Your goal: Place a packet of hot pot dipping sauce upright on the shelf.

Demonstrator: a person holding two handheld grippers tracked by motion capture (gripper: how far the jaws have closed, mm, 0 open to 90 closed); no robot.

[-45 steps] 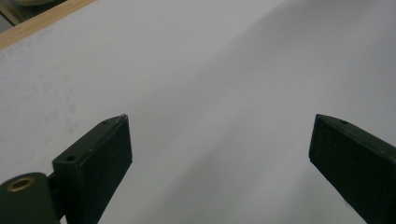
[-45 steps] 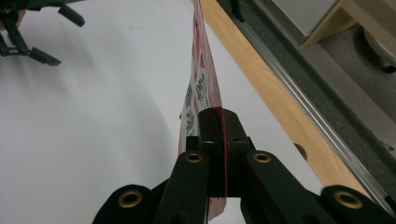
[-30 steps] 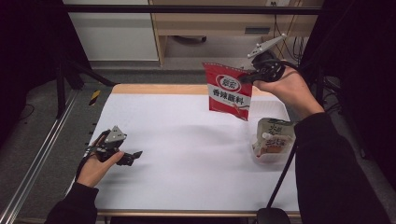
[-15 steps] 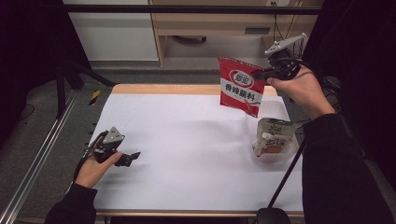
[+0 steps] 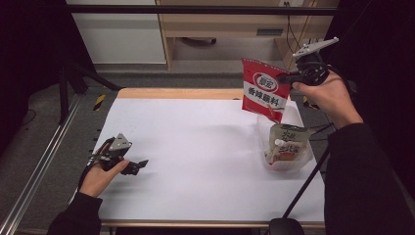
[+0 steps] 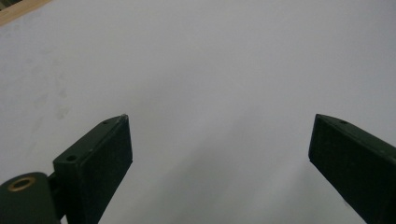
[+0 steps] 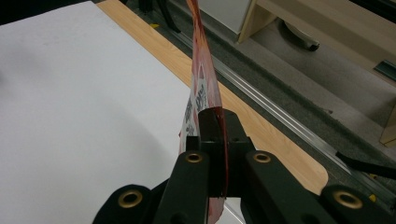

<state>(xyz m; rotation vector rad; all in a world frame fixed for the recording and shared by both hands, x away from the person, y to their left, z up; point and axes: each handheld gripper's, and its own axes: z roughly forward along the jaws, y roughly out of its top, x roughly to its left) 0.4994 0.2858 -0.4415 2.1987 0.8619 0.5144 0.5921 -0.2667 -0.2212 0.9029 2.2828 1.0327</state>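
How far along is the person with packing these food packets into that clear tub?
One pale spouted pouch already lies in the clear tub. In hand: the right claw is clamped on the red seasoning packet, held in the air above the tub. Left to do: lower it in and let go. The left claw rests open on the white table.

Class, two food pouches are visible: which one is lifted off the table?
The red pouch, pinched in the right hand-held gripper; the beige spouted pouch lies in the clear tub.

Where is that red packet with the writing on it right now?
In the high view the red packet hangs in the air at the table's far right, clamped by the right gripper, just above the clear container holding a pale pouch.
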